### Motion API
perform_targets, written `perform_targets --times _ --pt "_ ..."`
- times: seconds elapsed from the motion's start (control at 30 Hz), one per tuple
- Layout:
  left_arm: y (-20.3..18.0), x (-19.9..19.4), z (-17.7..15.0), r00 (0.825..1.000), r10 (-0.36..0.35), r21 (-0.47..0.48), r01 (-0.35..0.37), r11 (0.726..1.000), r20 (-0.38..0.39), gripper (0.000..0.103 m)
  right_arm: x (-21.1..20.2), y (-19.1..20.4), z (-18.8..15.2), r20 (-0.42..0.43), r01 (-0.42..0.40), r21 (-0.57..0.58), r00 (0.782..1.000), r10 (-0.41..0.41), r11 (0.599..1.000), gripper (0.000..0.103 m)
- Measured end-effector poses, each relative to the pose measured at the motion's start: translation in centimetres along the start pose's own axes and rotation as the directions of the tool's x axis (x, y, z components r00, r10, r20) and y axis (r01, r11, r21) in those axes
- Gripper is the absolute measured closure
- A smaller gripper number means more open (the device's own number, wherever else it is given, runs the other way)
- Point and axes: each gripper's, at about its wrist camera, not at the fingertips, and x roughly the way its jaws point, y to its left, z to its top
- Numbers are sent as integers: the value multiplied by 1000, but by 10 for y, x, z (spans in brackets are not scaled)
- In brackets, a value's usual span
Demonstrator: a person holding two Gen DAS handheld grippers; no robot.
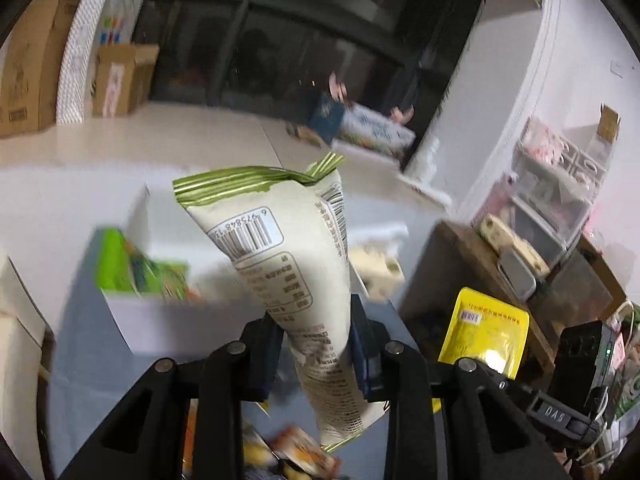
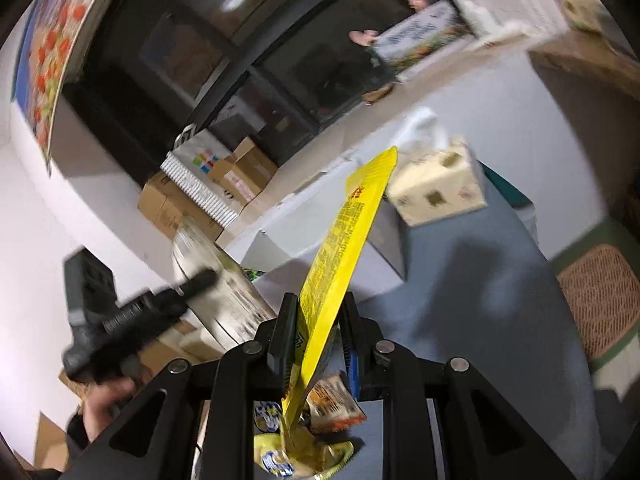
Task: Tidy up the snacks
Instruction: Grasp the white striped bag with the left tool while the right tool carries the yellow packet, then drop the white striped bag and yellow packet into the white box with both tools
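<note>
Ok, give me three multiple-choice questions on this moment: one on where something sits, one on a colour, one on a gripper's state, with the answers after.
1. Where is the green snack box?
A. Inside the white cardboard box
B. On the wooden shelf
C. Between the right gripper's fingers

2. What colour is the flat packet in the right gripper?
A. Red
B. Yellow
C. Blue

3. What is the left gripper doing?
A. Standing wide open with nothing in it
B. Shut on a tissue pack
C. Shut on the cream snack bag with green stripes

Answers:
1. A, the green box stands behind the white box's front wall in the left wrist view.
2. B, the packet rising from between the fingers is bright yellow in both views.
3. C, the bag is pinched at its lower part between both fingers and held clear of the table.
</note>
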Motion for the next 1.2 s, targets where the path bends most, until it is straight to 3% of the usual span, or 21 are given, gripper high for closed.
perform_targets --times 0.13,0.23,0.3,0.47,0.57,0.63,0.67,0.7,0.73,0.77,0.8,0.93,1.13,1.2 --pt "25 8 45 996 71 28 -73 997 61 69 42 31 32 -45 4 -85 999 -8 996 80" --pt "37 35 75 985 169 84 -171 982 31 69 76 47 57 -59 14 -133 998 -22 991 80" --pt "50 55 91 979 202 70 -203 977 12 69 108 55 76 -80 38 -148 996 -51 988 80" --pt "70 103 109 965 263 85 -260 962 -23 69 181 61 102 -169 110 -209 975 -147 972 80" --pt "73 122 100 959 281 108 -276 955 -40 69 204 57 107 -193 154 -237 960 -201 959 80" --pt "79 132 96 948 312 119 -303 945 -58 63 213 56 110 -203 168 -254 954 -223 952 80" --pt "82 139 94 936 342 129 -331 935 -79 47 220 55 111 -203 201 -263 945 -257 944 80" --pt "86 143 93 928 362 127 -350 928 -92 33 224 53 112 -206 216 -263 940 -273 940 77" --pt "88 144 91 923 372 115 -361 925 -99 2 227 50 113 -218 222 -256 935 -280 941 74" --pt "91 144 89 923 373 101 -364 926 -97 0 234 44 115 -244 211 -238 932 -269 948 44" --pt "93 143 87 920 380 89 -372 924 -97 0 238 41 115 -258 210 -227 929 -266 951 0" --pt "97 141 78 921 369 79 -362 929 -123 0 235 41 111 -199 251 -295 928 -316 922 0" --pt "86 110 71 943 315 71 -309 948 -107 0 208 51 109 -179 200 -298 949 -260 933 0" --pt "81 85 63 950 306 77 -302 950 -60 0 193 58 105 -149 199 -306 956 -253 931 0"
